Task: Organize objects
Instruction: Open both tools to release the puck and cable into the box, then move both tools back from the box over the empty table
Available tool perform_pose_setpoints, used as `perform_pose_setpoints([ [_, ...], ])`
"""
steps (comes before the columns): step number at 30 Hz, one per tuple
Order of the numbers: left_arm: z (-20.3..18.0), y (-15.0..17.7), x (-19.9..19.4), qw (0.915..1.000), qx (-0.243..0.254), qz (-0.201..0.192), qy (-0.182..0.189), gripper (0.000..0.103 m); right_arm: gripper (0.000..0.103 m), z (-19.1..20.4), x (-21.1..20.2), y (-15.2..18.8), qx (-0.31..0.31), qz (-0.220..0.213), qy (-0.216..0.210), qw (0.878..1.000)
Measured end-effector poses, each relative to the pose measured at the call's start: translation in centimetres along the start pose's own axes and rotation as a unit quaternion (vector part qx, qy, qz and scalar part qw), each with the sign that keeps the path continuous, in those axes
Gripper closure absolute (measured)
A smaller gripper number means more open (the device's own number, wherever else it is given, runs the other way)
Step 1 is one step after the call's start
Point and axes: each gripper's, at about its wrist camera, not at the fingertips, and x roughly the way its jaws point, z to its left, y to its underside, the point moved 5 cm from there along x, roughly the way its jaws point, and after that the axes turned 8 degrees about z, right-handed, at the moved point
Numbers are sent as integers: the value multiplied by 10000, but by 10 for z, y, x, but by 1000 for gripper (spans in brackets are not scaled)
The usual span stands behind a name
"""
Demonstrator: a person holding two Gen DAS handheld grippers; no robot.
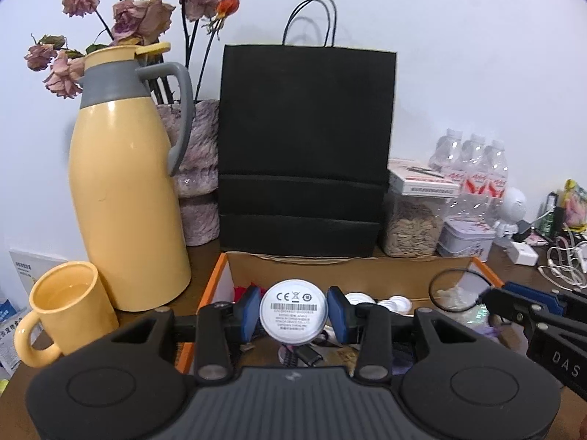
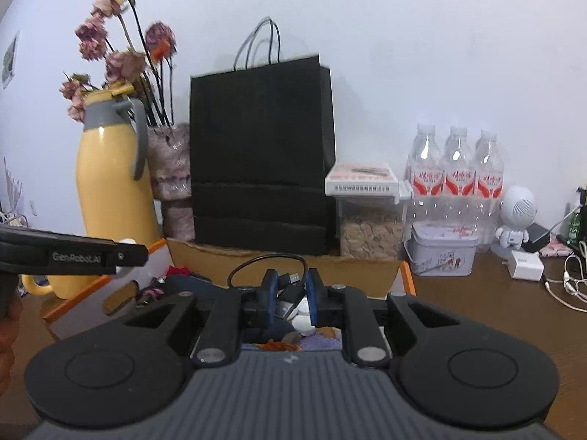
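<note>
Left gripper (image 1: 293, 313): you have a round white puck (image 1: 293, 311) between the blue pads (image 1: 250, 311), its printed label side facing the camera. There seems to be a sliver of gap at each pad, so I judge it barely gripped or already let go (no daylight is clear enough to be sure).

Right gripper (image 2: 290, 293): your jaws are clenched on a black cable (image 2: 290, 286); its plug end sits between the pads and a loop arcs up behind them.

Box (image 1: 403, 271): the open cardboard box with orange edges sits near the front edge of the table (image 2: 477, 304), just in front of the black paper bag (image 1: 304, 146). Both grippers hang over it.

Inside the box: small white round pieces, a dark cloth, bits of red and purple, all jumbled (too small to name each).

Done so far: hard to judge; nothing in the box looks sorted, and both items are lifted clear of the clutter.

Left to do: place the puck and the cable somewhere tidy, then deal with the remaining loose pieces.

Rest of the table: yellow jug (image 1: 124, 183) and yellow mug (image 1: 66, 308) at the left edge, water bottles (image 2: 455, 168) and a tin (image 2: 440, 253) towards the back right, chargers and white cords at the right edge, all apparently untouched.
</note>
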Motion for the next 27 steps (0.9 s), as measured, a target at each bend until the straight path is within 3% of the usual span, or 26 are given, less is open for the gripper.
perform_pose_setpoints([
  [1,2,-1,3,10000,-8,6,-42,45,81,-2,5,1,6,87,-9,10000],
  [2,3,-1,5,10000,-27,-12,-58,23,75,-4,8,3,38,133,10,9999],
  [3,5,-1,6,10000,-53,-55,-57,2,52,-6,11,4,62,204,57,9998],
  [4,6,-2,6,9999,-76,-112,-64,0,28,-8,13,6,75,263,64,9996],
  [8,9,-2,5,9998,-97,-88,-124,0,0,-10,11,7,112,232,70,9996],
  [18,8,5,-13,9999,-33,83,-69,0,0,-2,-7,9,46,213,81,9997],
  [27,11,43,-66,9996,43,242,111,0,0,12,-54,27,105,353,70,9993],
])
